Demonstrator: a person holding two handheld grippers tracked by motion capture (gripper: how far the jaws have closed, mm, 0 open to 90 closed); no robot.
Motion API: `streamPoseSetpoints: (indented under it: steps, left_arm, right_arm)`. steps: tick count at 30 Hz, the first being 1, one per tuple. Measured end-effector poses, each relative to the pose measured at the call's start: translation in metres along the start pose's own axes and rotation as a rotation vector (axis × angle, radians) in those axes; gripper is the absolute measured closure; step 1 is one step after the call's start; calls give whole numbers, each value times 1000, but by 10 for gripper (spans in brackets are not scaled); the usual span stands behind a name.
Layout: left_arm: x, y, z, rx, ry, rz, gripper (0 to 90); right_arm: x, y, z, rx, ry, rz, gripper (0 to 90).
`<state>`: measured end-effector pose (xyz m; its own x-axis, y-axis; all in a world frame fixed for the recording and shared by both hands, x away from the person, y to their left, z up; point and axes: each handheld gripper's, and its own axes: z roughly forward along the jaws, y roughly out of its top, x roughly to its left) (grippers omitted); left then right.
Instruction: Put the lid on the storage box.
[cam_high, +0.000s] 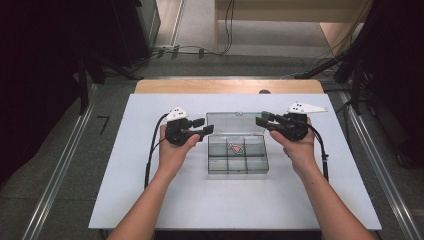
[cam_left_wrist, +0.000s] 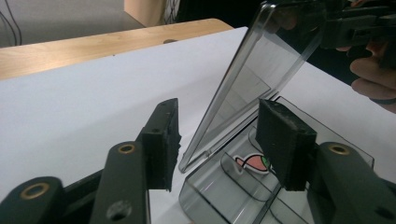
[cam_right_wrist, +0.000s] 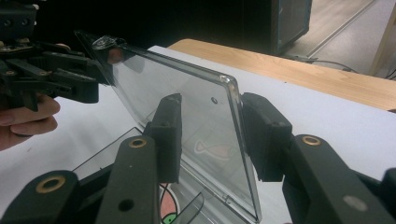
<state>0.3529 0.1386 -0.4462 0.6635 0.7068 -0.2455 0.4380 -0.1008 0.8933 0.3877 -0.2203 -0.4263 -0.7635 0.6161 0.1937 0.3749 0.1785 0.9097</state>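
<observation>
The clear compartment box (cam_high: 238, 156) sits mid-table on the white sheet (cam_high: 150, 200), its lid (cam_high: 235, 122) raised. Both the left gripper (cam_high: 206, 126) and right gripper (cam_high: 261, 120) straddle the lid's side edges, jaws apart. The lid appears mid-swing; next, both likely clamp evenly.

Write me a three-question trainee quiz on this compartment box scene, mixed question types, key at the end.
1. True or false: the clear lid of the compartment box is raised.
2. Multiple choice: the sticker lies (A) on the white table, (B) inside a compartment, (C) on the lid.
3. Fill in: the left hand-held gripper and the right hand-held gripper each straddle an edge of the lid, with the jaws ____.

Key: 1 true; 2 B; 3 open.
</observation>
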Motion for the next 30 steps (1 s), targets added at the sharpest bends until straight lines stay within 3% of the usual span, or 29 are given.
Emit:
streamPoseSetpoints:
  steps: [12,17,22,30]
  left_arm:
    - [-3,-14,-13,15,-20,-2,713]
    - [-8,-16,-15,5,-15,18,783]
    - [-11,-18,-13,14,-43,23,859]
    - [-13,-19,-5,22,-77,11,898]
  right_arm:
    - [7,-4,-5,-5,-6,-21,561]
    - [9,-6,-7,-5,-10,-25,556]
    - [10,-8,-8,-8,-10,-29,554]
    - [13,-11,-11,-8,-13,-38,547]
